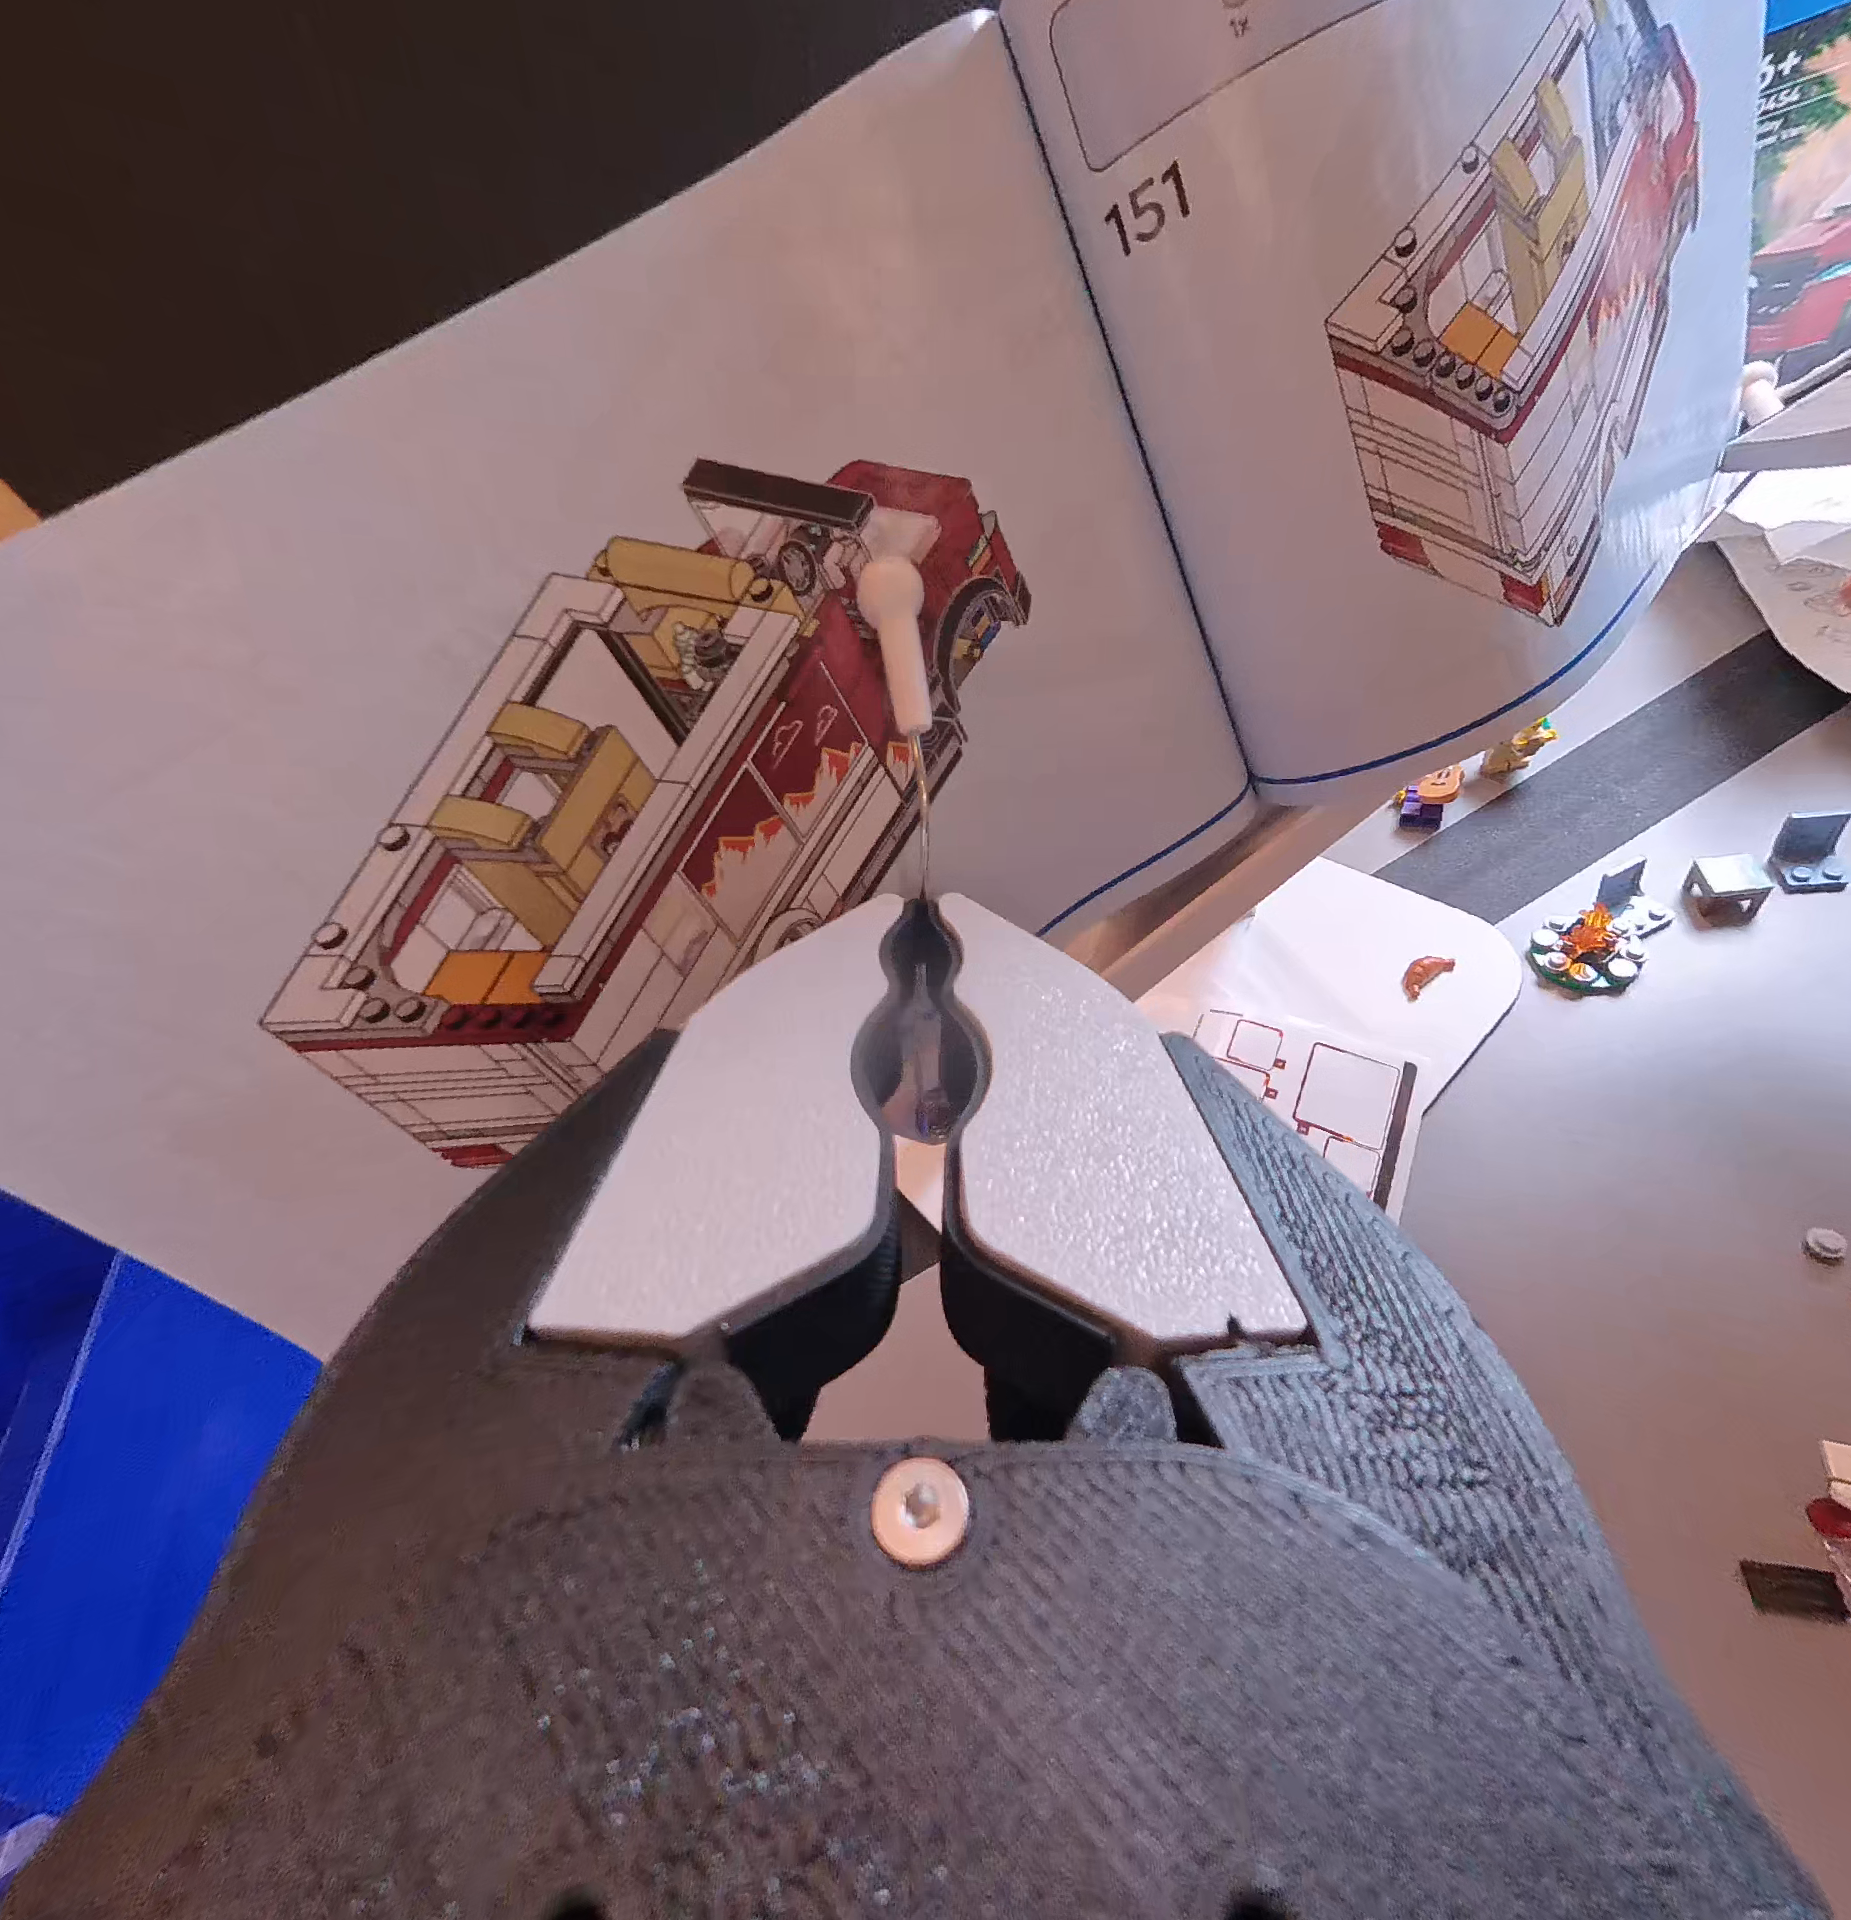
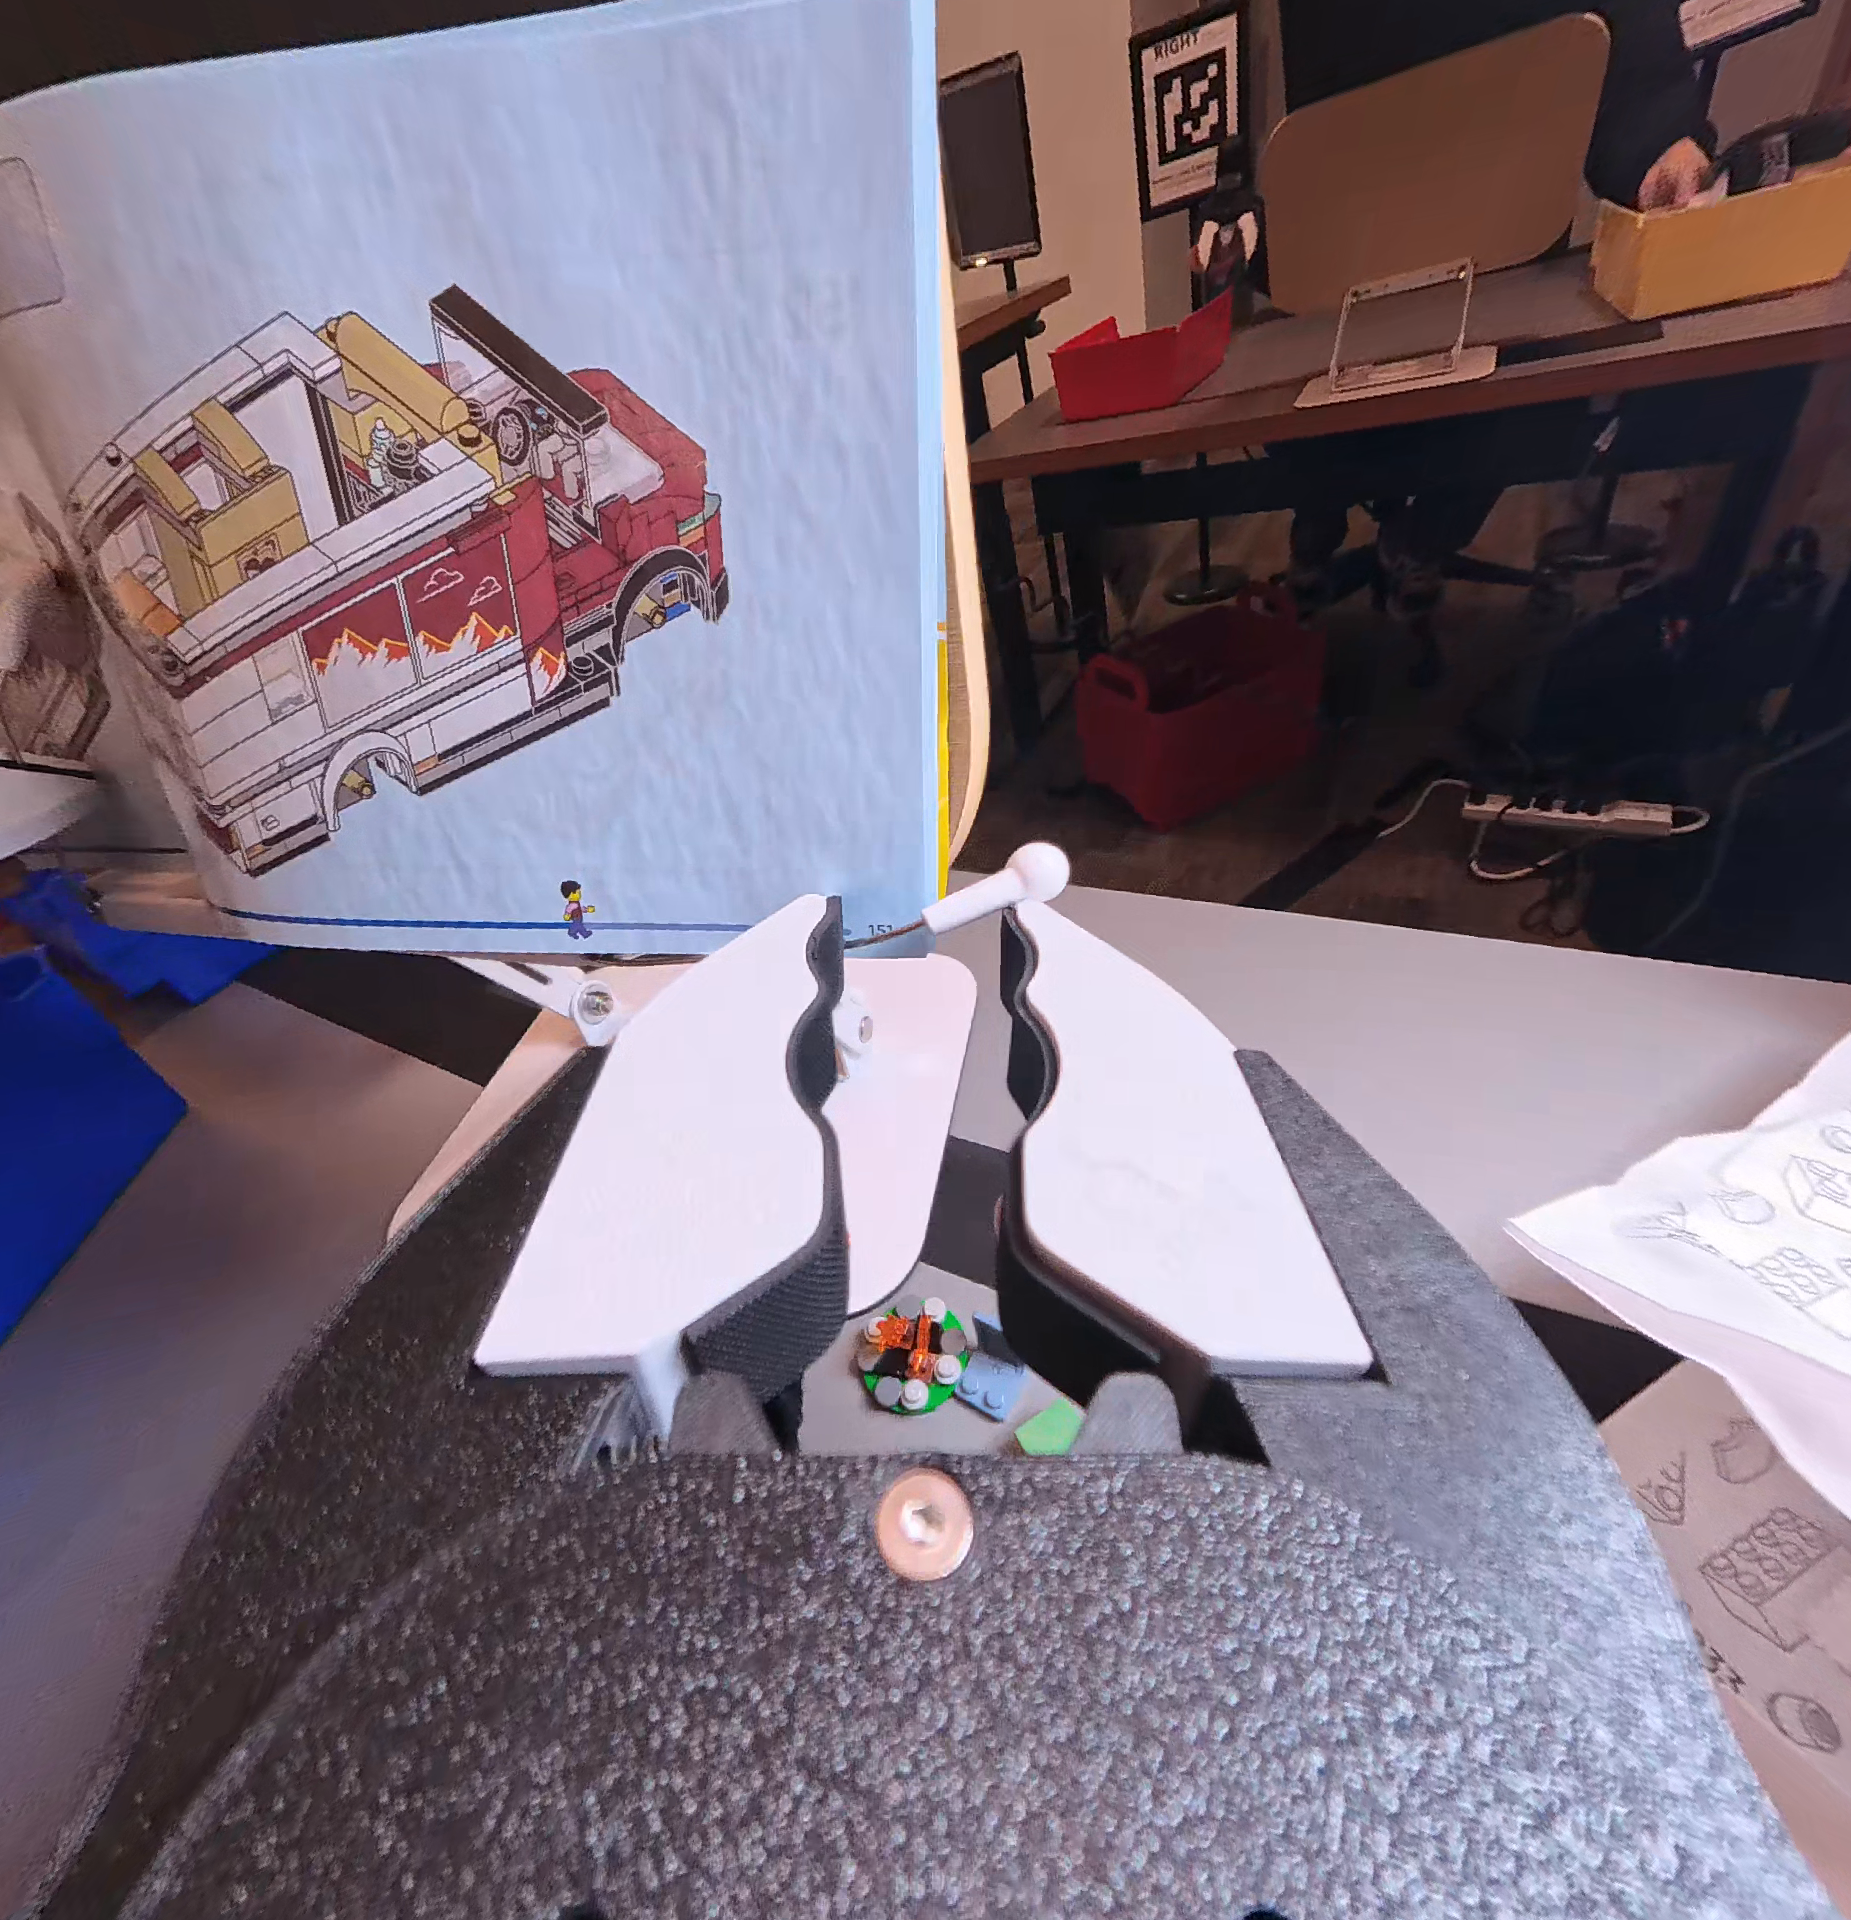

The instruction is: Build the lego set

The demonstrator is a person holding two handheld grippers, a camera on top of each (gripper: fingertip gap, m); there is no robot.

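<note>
The open instruction booklet (image 1: 692,416) stands on a white book stand and shows a red and white camper van. My left gripper (image 1: 923,906) is shut on the thin metal wire (image 1: 926,821) of the stand's page holder, which ends in a white knob (image 1: 895,634) lying over the page. In the right wrist view the booklet (image 2: 588,312) fills the upper left. My right gripper (image 2: 921,925) is open at the page's lower right corner. The other page holder's white knob (image 2: 1035,871) lies just past its fingertips, and the pads do not press on it.
A small campfire build (image 1: 1591,951) sits on the table and also shows under my right gripper (image 2: 913,1356). Around it lie a brown croissant piece (image 1: 1428,971), grey chair pieces (image 1: 1726,883) and a sticker sheet (image 1: 1316,1101). A blue bin (image 1: 90,1455) is at left and a paper bag (image 2: 1731,1247) at right. The left gripper's tips are roughly 25 centimeters from the right gripper's.
</note>
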